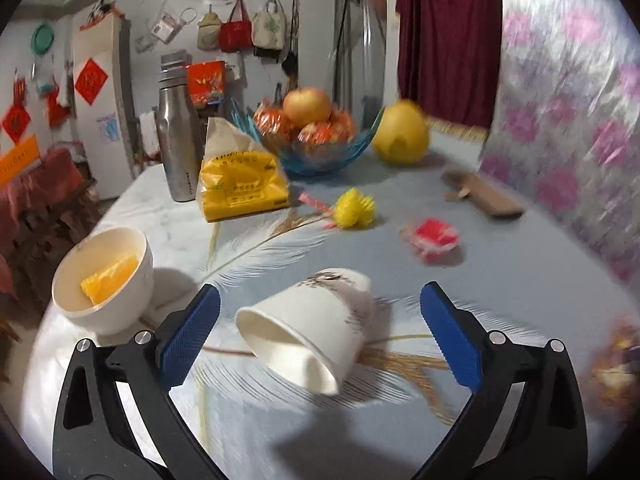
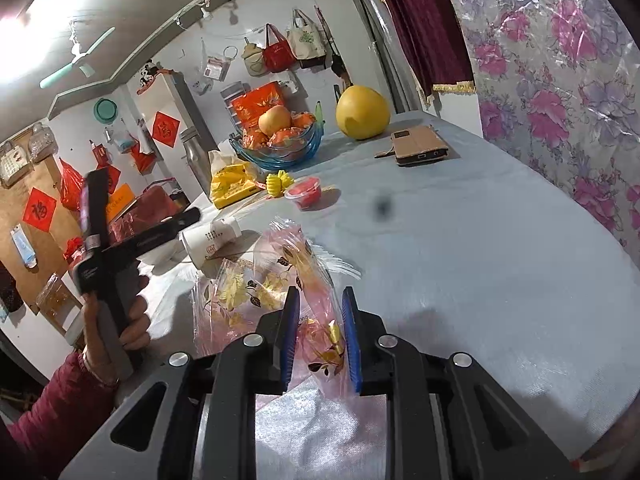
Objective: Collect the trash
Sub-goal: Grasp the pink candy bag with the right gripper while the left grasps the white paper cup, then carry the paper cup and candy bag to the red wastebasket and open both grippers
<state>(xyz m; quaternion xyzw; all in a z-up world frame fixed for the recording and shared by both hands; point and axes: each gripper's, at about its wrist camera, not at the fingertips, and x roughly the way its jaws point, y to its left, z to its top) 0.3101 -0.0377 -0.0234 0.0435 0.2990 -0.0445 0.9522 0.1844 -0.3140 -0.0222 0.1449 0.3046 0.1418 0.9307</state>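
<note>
Right gripper (image 2: 319,336): blue pads pinched on the pink flowered plastic bag (image 2: 256,292), which spills onto the table (image 2: 480,264).
Left gripper (image 1: 319,338): jaws spread wide either side of the paper cup (image 1: 310,330), touching neither side of it.
Paper cup: tipped on its side, mouth towards the camera, just beside the white bowl (image 1: 106,280) holding orange wedges.
Left view only: the bowl's contents, and a yellow tissue pack (image 1: 242,184) by the steel bottle (image 1: 176,144).
Right view only: the person's left hand (image 2: 128,320) on its handle, and a brown phone case (image 2: 420,146) sharp here, blurred in the other.
Red item (image 2: 306,190): probably a small lidded tub, near the fruit bowl (image 2: 276,140).
</note>
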